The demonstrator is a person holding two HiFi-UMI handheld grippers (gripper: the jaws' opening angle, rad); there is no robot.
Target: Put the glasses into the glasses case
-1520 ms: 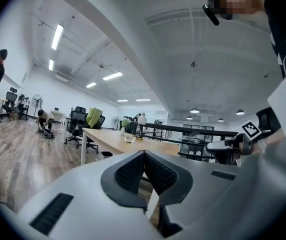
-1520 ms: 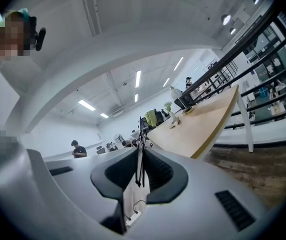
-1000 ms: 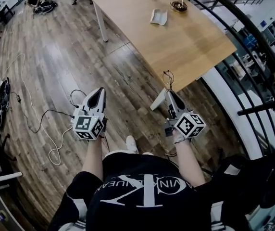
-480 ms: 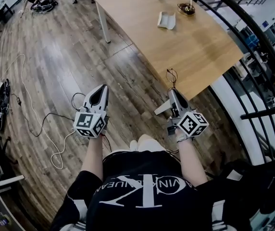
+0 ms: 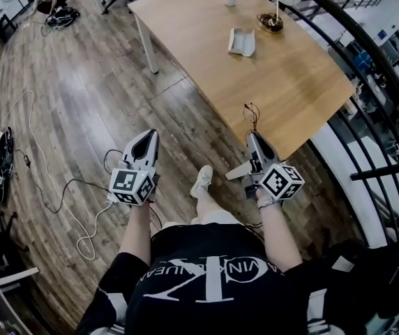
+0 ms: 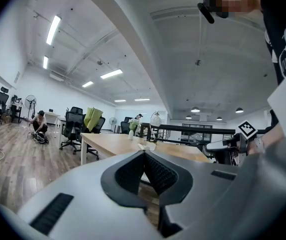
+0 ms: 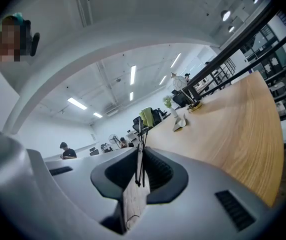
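The head view looks steeply down onto the left tongs (image 5: pixel 146 135), the right tongs (image 5: pixel 253 137) and the worktop (image 5: pixel 290 82) ahead. Each gripper view sits close behind its own jaws, facing level toward that shared worktop.

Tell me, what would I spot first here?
The big wooden table fills the top of the head view, with a white case lying on it. Nearer, the right tongs pinch thin black glasses close to the table's near edge.

The black shirt (image 5: pixel 213 285) carries a large, upside-down white "CK" logo; smaller lettering unclear.
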